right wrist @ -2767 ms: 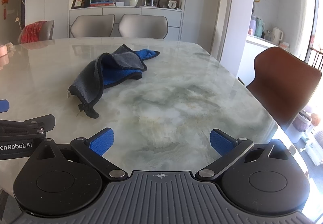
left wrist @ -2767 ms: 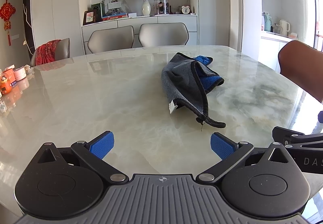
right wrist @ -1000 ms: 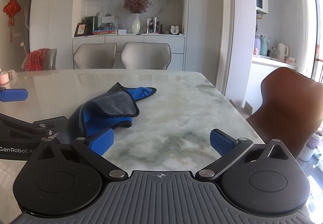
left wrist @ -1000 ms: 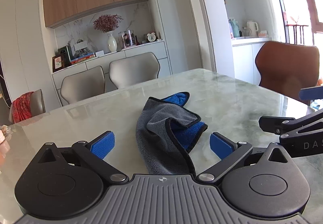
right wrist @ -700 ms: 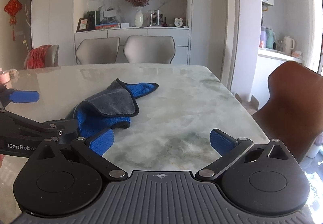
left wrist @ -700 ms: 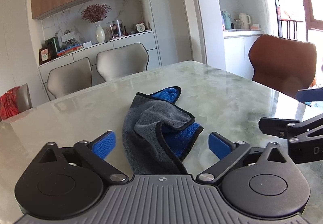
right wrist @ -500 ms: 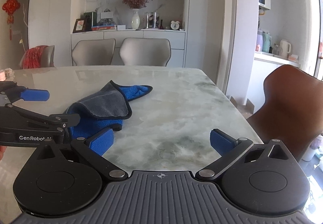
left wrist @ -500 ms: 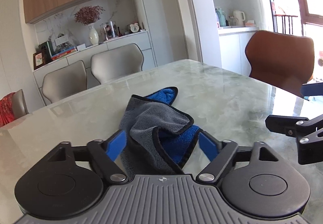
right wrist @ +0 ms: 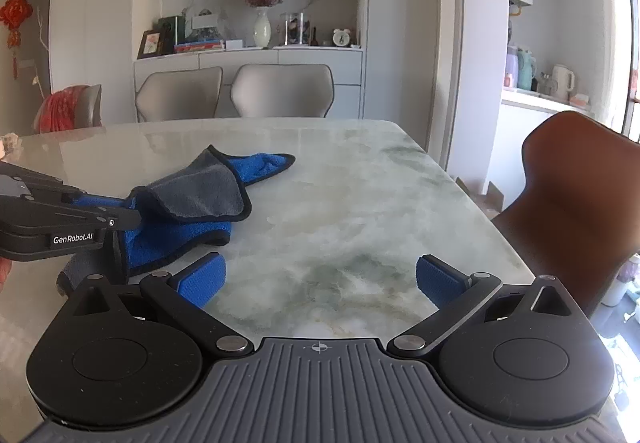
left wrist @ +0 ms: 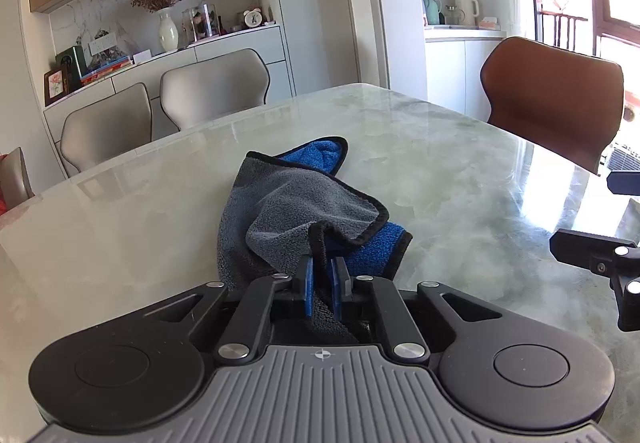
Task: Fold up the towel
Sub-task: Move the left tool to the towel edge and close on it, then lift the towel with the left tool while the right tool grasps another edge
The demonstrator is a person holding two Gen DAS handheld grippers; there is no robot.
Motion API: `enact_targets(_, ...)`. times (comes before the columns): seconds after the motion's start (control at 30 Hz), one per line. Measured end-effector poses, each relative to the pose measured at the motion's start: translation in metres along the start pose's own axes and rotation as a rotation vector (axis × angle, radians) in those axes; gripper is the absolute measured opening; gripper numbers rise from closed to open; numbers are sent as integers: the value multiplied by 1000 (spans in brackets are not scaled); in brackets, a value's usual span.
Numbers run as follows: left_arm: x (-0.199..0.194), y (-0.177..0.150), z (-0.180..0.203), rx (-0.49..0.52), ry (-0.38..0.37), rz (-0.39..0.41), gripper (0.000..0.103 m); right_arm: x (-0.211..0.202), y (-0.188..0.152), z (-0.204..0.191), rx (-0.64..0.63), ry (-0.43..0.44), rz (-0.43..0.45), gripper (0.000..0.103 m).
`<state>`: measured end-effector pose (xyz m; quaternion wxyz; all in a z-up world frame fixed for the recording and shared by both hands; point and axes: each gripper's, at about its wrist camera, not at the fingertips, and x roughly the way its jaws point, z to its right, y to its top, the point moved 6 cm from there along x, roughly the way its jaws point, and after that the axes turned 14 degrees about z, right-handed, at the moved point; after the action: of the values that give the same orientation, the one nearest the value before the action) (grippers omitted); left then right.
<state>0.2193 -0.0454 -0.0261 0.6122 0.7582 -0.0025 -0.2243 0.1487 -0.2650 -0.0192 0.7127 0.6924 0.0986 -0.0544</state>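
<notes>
A crumpled grey and blue towel [left wrist: 304,203] with black trim lies on the marble table [left wrist: 120,219]. My left gripper [left wrist: 321,285] is shut on the towel's near edge, with the cloth pinched between its blue pads. In the right wrist view the towel [right wrist: 200,203] is at the left, with the left gripper [right wrist: 120,217] clamped on it. My right gripper [right wrist: 318,277] is open and empty above bare table, to the right of the towel. Its fingers [left wrist: 592,251] show at the right edge of the left wrist view.
A brown chair [right wrist: 576,195] stands at the table's right side. Two grey chairs [right wrist: 236,91] stand at the far side. A sideboard [right wrist: 248,59] with a vase and small items is behind them. The table's right edge [right wrist: 480,211] is close to my right gripper.
My left gripper moved forward onto the towel and closed on its near edge. The right gripper stayed open, drifting slightly closer to the towel.
</notes>
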Motion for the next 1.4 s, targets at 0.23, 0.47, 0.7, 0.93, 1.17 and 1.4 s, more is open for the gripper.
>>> enact_targets(0.23, -7, 10, -37, -49, 75, 32, 5, 0, -2, -2, -12, -2, -11, 103)
enact_targets(0.47, -20, 14, -104, -81, 220, 44, 5, 5, 1, -17, -43, 23, -21, 103)
enact_targets(0.7, -23, -8, -162, -103, 317, -17, 5, 27, 8, -51, -134, 133, -33, 103)
enact_targets(0.93, -27, -29, -185, -83, 346, -59, 6, 69, 12, -76, -174, 242, -72, 96)
enact_targets(1.17, -55, -26, -126, 21, 67, -28, 21, 84, 1, -95, -379, 307, -53, 69)
enact_targets(1.4, -52, -35, -71, 147, -66, -15, 31, 85, -12, -100, -467, 378, -86, 59)
